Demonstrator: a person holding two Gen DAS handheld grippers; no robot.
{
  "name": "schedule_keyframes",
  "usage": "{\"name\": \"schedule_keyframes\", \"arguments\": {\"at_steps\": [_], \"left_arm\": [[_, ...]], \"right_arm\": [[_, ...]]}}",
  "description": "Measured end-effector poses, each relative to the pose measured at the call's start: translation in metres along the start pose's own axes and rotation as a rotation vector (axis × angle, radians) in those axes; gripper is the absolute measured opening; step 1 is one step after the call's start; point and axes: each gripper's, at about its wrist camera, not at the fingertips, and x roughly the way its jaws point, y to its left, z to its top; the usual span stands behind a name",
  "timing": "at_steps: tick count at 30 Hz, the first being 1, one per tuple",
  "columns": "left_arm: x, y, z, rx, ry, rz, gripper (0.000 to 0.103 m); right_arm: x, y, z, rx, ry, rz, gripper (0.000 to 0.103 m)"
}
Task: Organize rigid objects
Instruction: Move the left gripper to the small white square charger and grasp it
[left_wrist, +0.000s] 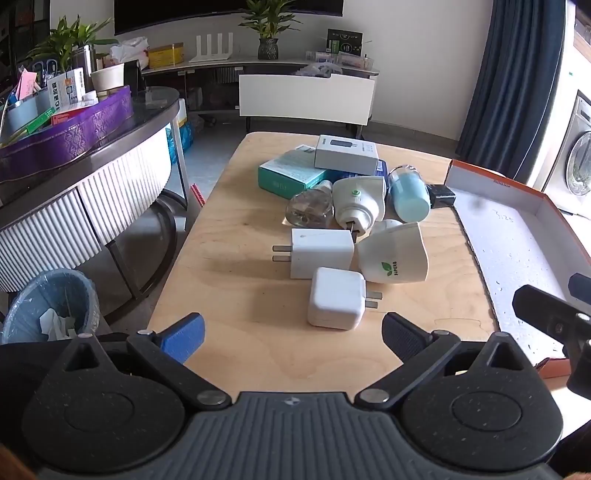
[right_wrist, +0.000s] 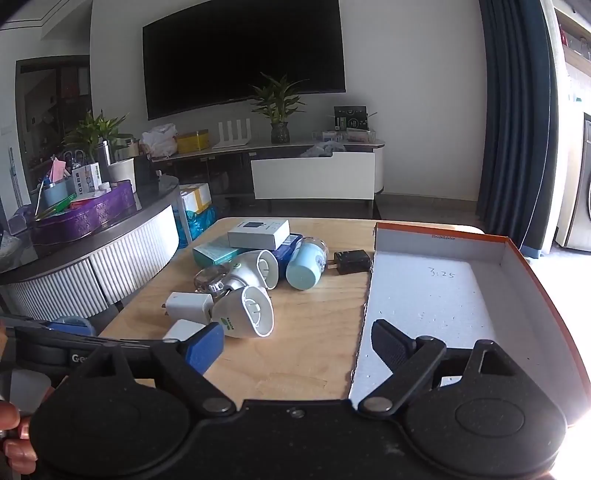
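Note:
A pile of small items lies on the wooden table (left_wrist: 229, 229). Nearest is a rounded white charger (left_wrist: 336, 298), then a square white plug adapter (left_wrist: 321, 253) and a white "SUPERB" device (left_wrist: 395, 254). Behind them lie a second white device (left_wrist: 358, 201), a clear bottle (left_wrist: 309, 209), a blue cup (left_wrist: 409, 192), a black adapter (left_wrist: 441, 195), a teal box (left_wrist: 291, 173) and a white box (left_wrist: 346, 154). My left gripper (left_wrist: 293, 338) stands open just short of the rounded charger. Over the box's left wall, my right gripper (right_wrist: 297, 345) is open and holds nothing.
An orange-rimmed shallow box (right_wrist: 513, 254) with a white foam floor sits on the table's right side. A dark curved sideboard (left_wrist: 92, 162) with a purple tray stands to the left, a lined bin (left_wrist: 48, 306) below it. A hand (right_wrist: 11, 435) shows at the lower left.

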Motion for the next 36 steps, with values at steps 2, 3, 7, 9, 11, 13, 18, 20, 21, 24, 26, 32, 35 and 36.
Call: {"name": "schedule_keyframes", "arguments": {"at_steps": [2, 3, 7, 9, 11, 13, 18, 20, 21, 24, 26, 32, 35, 36], "left_arm": [[0.004, 0.000, 0.000, -0.003, 0.008, -0.007, 0.103], [0.006, -0.001, 0.001, -0.001, 0.014, -0.011, 0.103], [0.016, -0.003, 0.002, 0.007, 0.023, -0.012, 0.103], [0.019, -0.003, 0.002, 0.010, 0.024, -0.012, 0.103], [0.022, -0.004, 0.003, 0.015, 0.029, -0.008, 0.103], [0.024, -0.006, 0.005, 0.019, 0.031, -0.008, 0.103], [0.031, -0.008, 0.006, 0.029, 0.042, -0.008, 0.103], [0.033, -0.008, 0.006, 0.027, 0.047, -0.009, 0.103], [0.034, -0.008, 0.007, 0.027, 0.051, -0.011, 0.103], [0.037, -0.009, 0.008, 0.031, 0.054, -0.013, 0.103], [0.038, -0.010, 0.009, 0.035, 0.054, -0.013, 0.103], [0.042, -0.012, 0.010, 0.042, 0.055, -0.018, 0.103], [0.043, -0.013, 0.010, 0.052, 0.054, -0.014, 0.103], [0.044, -0.014, 0.011, 0.051, 0.057, -0.015, 0.103]], "right_arm": [[0.004, 0.000, -0.001, 0.011, 0.012, -0.003, 0.102], [0.005, 0.000, -0.001, 0.010, 0.014, -0.003, 0.102], [0.009, -0.001, -0.003, 0.010, 0.012, -0.006, 0.102], [0.011, -0.002, -0.003, 0.013, 0.019, 0.000, 0.102], [0.015, -0.002, -0.004, 0.017, 0.028, 0.002, 0.102], [0.018, -0.002, -0.005, 0.017, 0.033, -0.001, 0.102], [0.026, 0.000, -0.006, 0.016, 0.053, 0.003, 0.102], [0.029, 0.000, -0.006, 0.011, 0.057, 0.001, 0.102], [0.030, 0.000, -0.006, 0.008, 0.057, 0.000, 0.102], [0.033, 0.001, -0.006, 0.008, 0.064, 0.001, 0.102], [0.036, 0.001, -0.006, 0.008, 0.067, 0.003, 0.102], [0.040, 0.003, -0.005, -0.013, 0.070, 0.000, 0.102], [0.041, 0.004, -0.005, -0.014, 0.075, 0.004, 0.102], [0.042, 0.003, -0.005, -0.013, 0.076, 0.005, 0.102]]}}
